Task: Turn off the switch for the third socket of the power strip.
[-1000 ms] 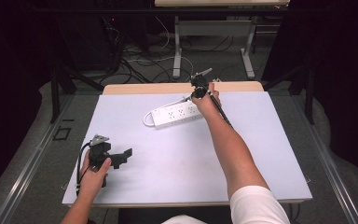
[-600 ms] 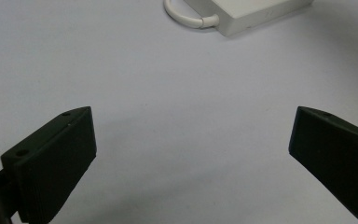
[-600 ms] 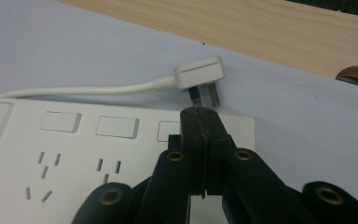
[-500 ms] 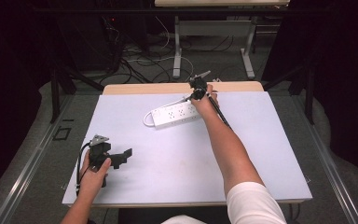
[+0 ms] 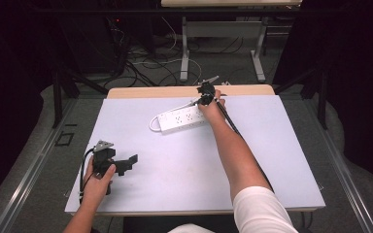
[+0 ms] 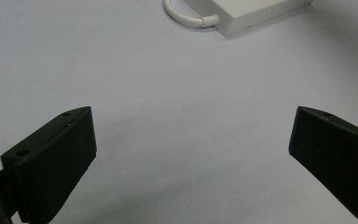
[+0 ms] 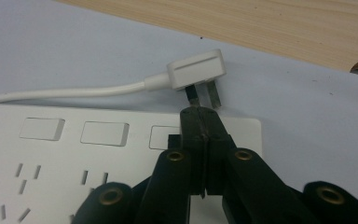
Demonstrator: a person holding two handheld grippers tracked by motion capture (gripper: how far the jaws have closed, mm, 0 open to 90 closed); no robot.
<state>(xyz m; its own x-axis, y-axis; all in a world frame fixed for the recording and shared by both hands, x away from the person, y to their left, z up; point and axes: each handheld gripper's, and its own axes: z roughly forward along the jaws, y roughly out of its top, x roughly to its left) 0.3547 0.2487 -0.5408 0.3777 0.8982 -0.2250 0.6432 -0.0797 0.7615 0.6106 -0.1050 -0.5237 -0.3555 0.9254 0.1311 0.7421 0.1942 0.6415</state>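
Forearms come in from the near edge of the counter [image 5: 281,160], which is covered by a pale sheet. Nearest the person, the left hand-held gripper [image 5: 126,162] rests low at the front left, jaws spread wide with nothing between them; in the left gripper view its two black fingers [image 6: 51,158] frame bare surface, with the power strip [image 6: 247,14] well beyond them.

Farther out, past the middle, the power strip [image 5: 182,119] lies flat, sockets up, its row of switches toward the far side. The right hand-held gripper [image 7: 200,116] sits over the strip's far right end, jaws pressed together with nothing between them, tips just beside the metal pins of the plug [image 7: 196,70]. The plug lies on its side on the sheet just behind the strip, its white cable [image 7: 65,91] running off along the strip's back edge. Whether the tips actually touch the pins I cannot tell.

Beyond that is the bare wooden strip at the far edge [image 5: 184,91], then the floor with loose wires.

Judging from this, the likely trouble is at the plug: closed tips nudging the pins could push it away or spin it on the smooth sheet instead of catching it, and the stiff cable may tug it back or drag the light strip askew. With the left gripper far off, nothing steadies the strip if it slides
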